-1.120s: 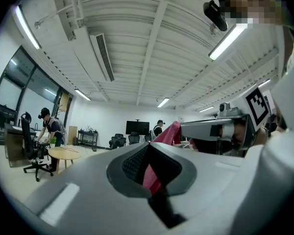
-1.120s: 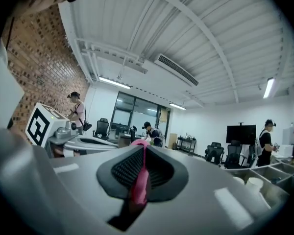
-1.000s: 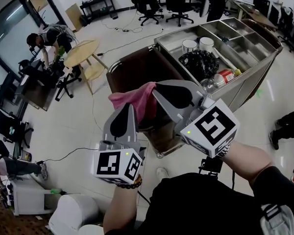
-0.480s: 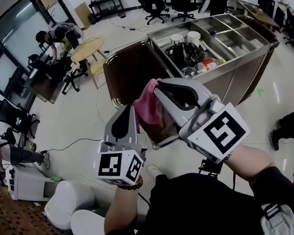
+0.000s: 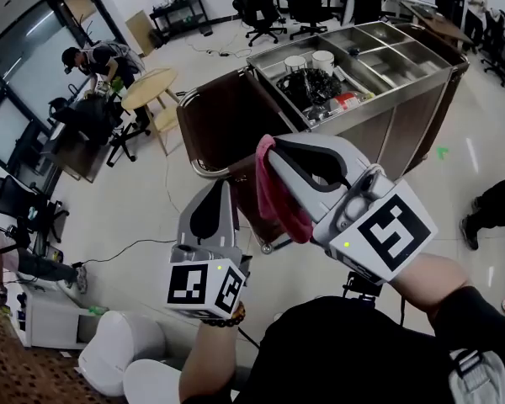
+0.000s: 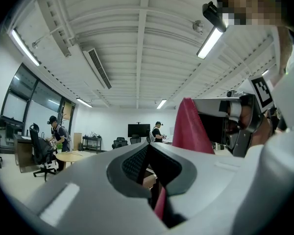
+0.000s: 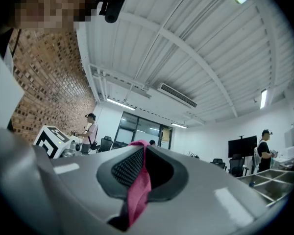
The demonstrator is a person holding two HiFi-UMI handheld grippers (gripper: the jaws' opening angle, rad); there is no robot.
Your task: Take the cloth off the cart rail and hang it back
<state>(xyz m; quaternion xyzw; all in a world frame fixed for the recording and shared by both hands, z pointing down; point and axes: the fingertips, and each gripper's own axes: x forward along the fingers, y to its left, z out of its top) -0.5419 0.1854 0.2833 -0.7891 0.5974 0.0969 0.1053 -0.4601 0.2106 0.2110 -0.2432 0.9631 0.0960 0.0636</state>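
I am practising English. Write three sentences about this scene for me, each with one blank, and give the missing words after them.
The cloth is ___ in colour.
The jaws of the right gripper are ___ on the cloth.
The wooden table beyond the cart has a ___ top.
Missing words: pink; shut; round.

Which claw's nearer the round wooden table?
Left. The left claw is on the round wooden table's side; the right claw, gripping the cloth, sits over the cart.
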